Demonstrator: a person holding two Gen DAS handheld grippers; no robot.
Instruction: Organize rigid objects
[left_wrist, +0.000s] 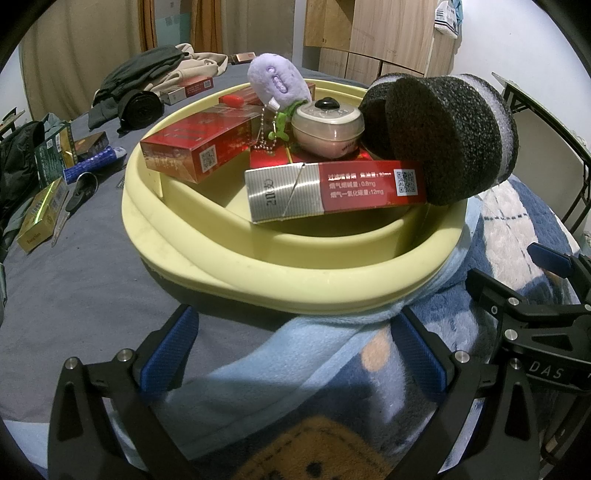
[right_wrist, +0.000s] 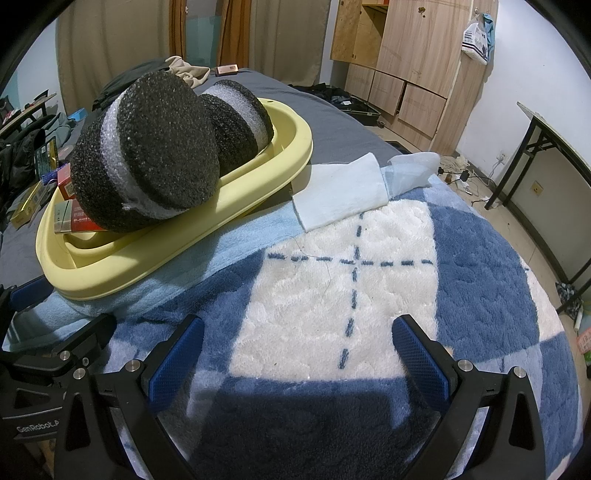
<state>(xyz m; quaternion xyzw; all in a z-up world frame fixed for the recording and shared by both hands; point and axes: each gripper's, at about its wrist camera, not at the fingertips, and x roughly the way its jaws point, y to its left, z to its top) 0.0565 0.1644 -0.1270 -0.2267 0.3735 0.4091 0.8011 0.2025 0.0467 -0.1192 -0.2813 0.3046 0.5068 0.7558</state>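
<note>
— On the bed, look: that yellow plastic basin (left_wrist: 295, 291) sits half on the grey sheet (left_wrist: 74, 295) and half on the fluffy checked blanket (right_wrist: 332, 314), so I'd guess it isn't level. It's heaped already.

— What's in it?

— Red cigarette cartons (left_wrist: 192, 151), a silver-and-red cigarette pack (left_wrist: 332, 192), a pink lidded jar (left_wrist: 327, 129), a purple plush keychain (left_wrist: 277, 81), and two black foam discs (right_wrist: 147, 147) leaning out over the rim. The front disc rests on the silver-and-red pack, which itself overhangs the inner ledge. Nudge the basin and I think that disc rolls onto the blanket and drags the pack with it.

— And the grippers?

— The left gripper (left_wrist: 291, 350) hovers just before the basin's near rim, jaws spread wide, nothing between them. The right gripper (right_wrist: 295, 350) is over the white square of the blanket, also wide and empty. More things lie well apart on the sheet to the left: a yellow box (left_wrist: 37, 218), a green box (left_wrist: 55, 151), a blue tube (left_wrist: 92, 162), scissors (left_wrist: 77, 195). Adding them to that pile is the real risk, I'd say.

— Can you read anything?

— The pack's side says "0.8mg", "12mg" and "10mg" among Chinese characters, beside a QR code. The gripper bodies read "GenRobot" and "DAS". The rest is too small.
</note>
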